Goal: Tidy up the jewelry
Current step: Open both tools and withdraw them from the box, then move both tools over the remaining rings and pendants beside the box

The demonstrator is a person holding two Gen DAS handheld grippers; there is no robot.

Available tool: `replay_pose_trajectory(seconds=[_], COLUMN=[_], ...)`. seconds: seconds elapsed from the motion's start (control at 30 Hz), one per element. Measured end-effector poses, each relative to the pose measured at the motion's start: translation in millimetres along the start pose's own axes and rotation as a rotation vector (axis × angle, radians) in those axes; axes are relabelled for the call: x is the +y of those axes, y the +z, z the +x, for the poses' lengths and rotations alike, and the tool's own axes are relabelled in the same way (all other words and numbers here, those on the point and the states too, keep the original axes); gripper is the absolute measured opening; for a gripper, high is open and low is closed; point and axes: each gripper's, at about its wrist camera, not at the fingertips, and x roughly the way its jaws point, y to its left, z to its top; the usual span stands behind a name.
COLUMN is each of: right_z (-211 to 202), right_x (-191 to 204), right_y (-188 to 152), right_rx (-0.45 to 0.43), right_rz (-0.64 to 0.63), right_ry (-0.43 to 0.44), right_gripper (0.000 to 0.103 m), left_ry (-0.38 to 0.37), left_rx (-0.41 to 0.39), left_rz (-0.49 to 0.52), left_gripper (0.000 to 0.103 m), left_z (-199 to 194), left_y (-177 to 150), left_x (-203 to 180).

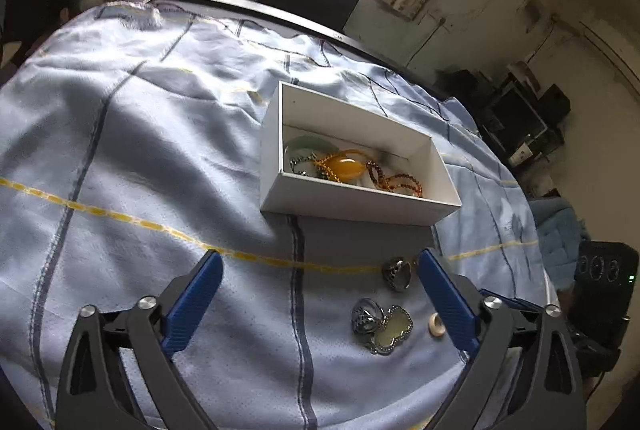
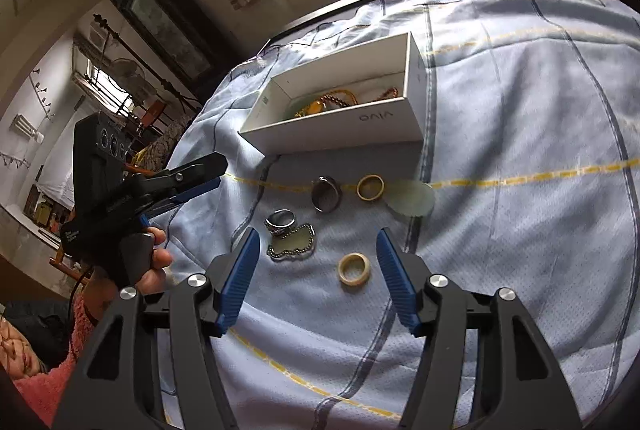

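Your left gripper (image 1: 318, 262) and right gripper (image 2: 316, 242) both hang spread wide, holding nothing. Rings and a pendant (image 2: 292, 248) lie on the cloth (image 2: 520, 150) near the white box (image 2: 340, 126)

The left gripper (image 1: 320, 258), black-framed with blue ribbed fingers (image 1: 192, 304), hangs with its fingers spread wide and nothing between them, low on the near side of the white rectangular cardboard box (image 1: 352, 200). The right gripper (image 2: 316, 234) has its fingers equally wide apart and empty, also nearer than the box. A hand (image 2: 154, 266) in a pink fuzzy sleeve (image 2: 52, 382) grips the left gripper's handle, left of the box.
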Motion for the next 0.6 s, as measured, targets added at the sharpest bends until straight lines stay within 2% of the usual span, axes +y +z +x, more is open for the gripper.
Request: replay_pose_trajectory(seconds=[0.1, 0.2, 0.37, 0.47, 0.6], right_z=[1, 0, -8, -13, -14], right_x=[0, 3, 7, 8, 10], right_y=[0, -2, -3, -5, -8], right_rx=[-0.001, 0.004, -0.015, -0.027, -0.021], right_rz=[-0.013, -0.038, -0.081, -0.107, -0.146], right_ry=[-0.009, -0.011, -0.030, -0.044, -0.056], right_gripper=[0.059, 0.060, 0.061, 0.063, 0.066], left_ry=[0.021, 0.092, 0.295, 0.382, 0.408], left_rx=[0.004, -0.037, -0.125, -0.142, -0.134], left_rz=[0.001, 0.023, 0.144, 0.227, 0.315], left_gripper=[0.100, 0.100, 0.099, 0.099, 0.099], left_z=[-1, -6, -17, -19, -16], left_y=[0, 1, 3, 2, -4], left_x=[1, 0, -13, -22, -34])
